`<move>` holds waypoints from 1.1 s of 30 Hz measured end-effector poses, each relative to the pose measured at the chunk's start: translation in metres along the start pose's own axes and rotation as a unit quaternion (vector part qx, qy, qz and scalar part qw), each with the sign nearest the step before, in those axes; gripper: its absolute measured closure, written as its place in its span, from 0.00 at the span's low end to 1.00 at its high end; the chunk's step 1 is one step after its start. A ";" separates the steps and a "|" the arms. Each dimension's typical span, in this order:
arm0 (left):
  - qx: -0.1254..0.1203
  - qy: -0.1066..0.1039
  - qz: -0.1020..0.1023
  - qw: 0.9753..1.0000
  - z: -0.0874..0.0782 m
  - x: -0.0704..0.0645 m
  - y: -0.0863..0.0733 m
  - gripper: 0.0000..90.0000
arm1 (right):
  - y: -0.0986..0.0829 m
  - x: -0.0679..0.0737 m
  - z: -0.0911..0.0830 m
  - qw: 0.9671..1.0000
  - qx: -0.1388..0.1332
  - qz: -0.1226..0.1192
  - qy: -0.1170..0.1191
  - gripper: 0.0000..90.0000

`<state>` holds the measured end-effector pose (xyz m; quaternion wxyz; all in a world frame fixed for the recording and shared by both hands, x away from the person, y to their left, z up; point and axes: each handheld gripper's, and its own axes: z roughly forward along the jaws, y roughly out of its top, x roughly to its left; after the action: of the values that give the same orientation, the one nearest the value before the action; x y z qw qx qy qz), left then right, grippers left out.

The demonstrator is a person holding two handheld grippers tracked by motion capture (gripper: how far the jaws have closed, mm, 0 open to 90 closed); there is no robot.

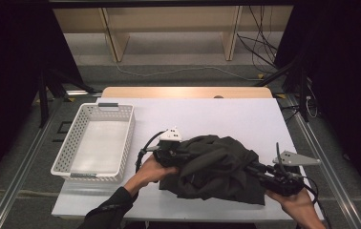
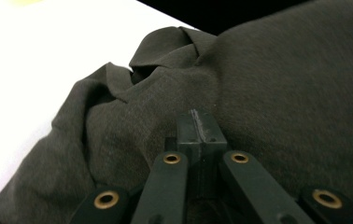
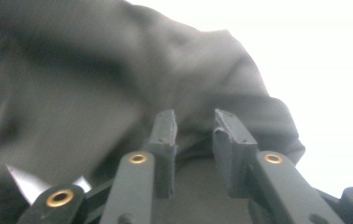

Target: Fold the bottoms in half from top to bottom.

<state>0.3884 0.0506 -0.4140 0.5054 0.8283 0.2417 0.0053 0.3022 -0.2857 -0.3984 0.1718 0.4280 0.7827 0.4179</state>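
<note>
A crumpled dark olive garment [image 1: 217,164] lies on the front right part of the white table [image 1: 217,114]. My left gripper [image 1: 184,154] is at the garment's left edge, and a hand holds it from below. In the left gripper view its jaws [image 2: 198,122] are pressed together with the cloth [image 2: 268,84] bunched around the tips. My right gripper [image 1: 252,168] reaches into the garment's right side from the front right corner. Its jaws [image 3: 194,122] stand apart in the right gripper view, with a fold of cloth [image 3: 118,70] in and beyond the gap.
A white perforated basket [image 1: 69,148] stands empty at the left of the table. Bare white table stretches behind the garment. Wooden shelving and cables lie on the floor beyond the far edge. Dark frame rails run along both sides.
</note>
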 end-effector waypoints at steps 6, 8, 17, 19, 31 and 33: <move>0.014 0.011 0.022 1.000 0.001 -0.011 -0.007 0.99 | 0.025 0.000 0.009 1.000 -0.007 0.003 0.004 0.92; 0.010 0.020 0.015 1.000 0.000 -0.013 -0.008 0.99 | 0.032 0.010 0.018 1.000 -0.004 -0.007 0.020 0.93; 0.012 0.034 -0.007 0.999 -0.002 -0.016 -0.020 0.97 | 0.020 0.048 0.049 0.994 0.074 -0.074 0.033 0.98; 0.014 0.034 -0.013 0.999 -0.001 -0.018 -0.023 0.96 | 0.012 0.049 0.053 0.992 0.091 -0.079 0.032 0.99; 0.010 0.086 -0.052 0.995 -0.014 -0.027 -0.019 0.67 | 0.001 0.028 0.036 0.995 0.093 0.006 -0.021 0.53; 0.019 0.106 -0.069 0.992 -0.016 -0.026 -0.017 0.58 | -0.002 0.023 0.033 0.995 0.094 0.037 -0.027 0.46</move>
<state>0.3550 0.0597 -0.4144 0.4601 0.8138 0.3509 0.0534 0.3086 -0.2508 -0.4176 0.1364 0.4821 0.7971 0.3369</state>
